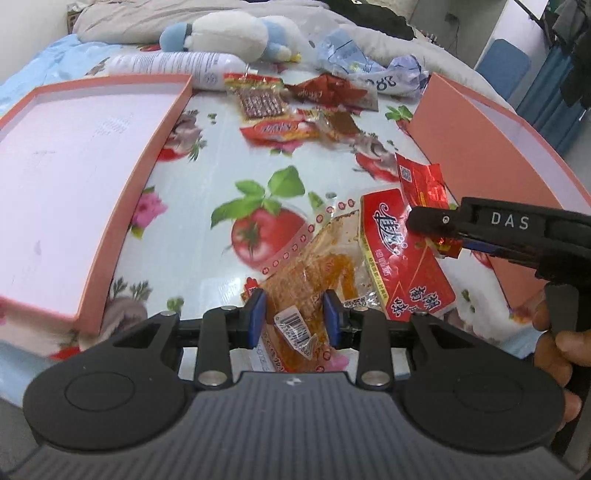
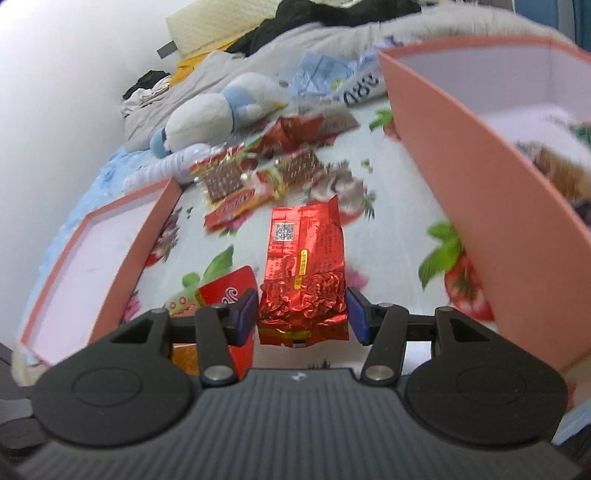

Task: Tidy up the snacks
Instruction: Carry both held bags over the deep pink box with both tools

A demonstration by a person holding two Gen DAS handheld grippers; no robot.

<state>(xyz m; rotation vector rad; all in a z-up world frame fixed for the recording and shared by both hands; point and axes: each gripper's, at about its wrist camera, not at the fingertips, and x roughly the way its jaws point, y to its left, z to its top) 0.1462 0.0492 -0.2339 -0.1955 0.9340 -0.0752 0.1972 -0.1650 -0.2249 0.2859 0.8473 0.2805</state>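
Note:
My left gripper [image 1: 294,317] is shut on a clear packet of orange snack with a red label [image 1: 306,280], held above the tomato-print cloth [image 1: 258,229]. My right gripper [image 2: 301,314] is shut on a red foil packet [image 2: 304,266] that sticks out ahead of its blue pads. In the left wrist view that right gripper [image 1: 439,236] comes in from the right, with the foil packet [image 1: 419,181] in its jaws, just beside the red label. A shallow pink lid [image 1: 122,206] [image 2: 155,229] lies at the left. A deeper pink box [image 1: 480,140] [image 2: 461,155] stands at the right.
Several loose snack packets [image 1: 280,110] [image 2: 236,188] lie in a heap at the far middle. Behind them are a blue-and-white plush toy [image 1: 229,33] [image 2: 221,107], a white plastic pack [image 1: 177,64] and crumpled bags [image 1: 369,70]. A hand [image 1: 557,339] grips the right tool's handle.

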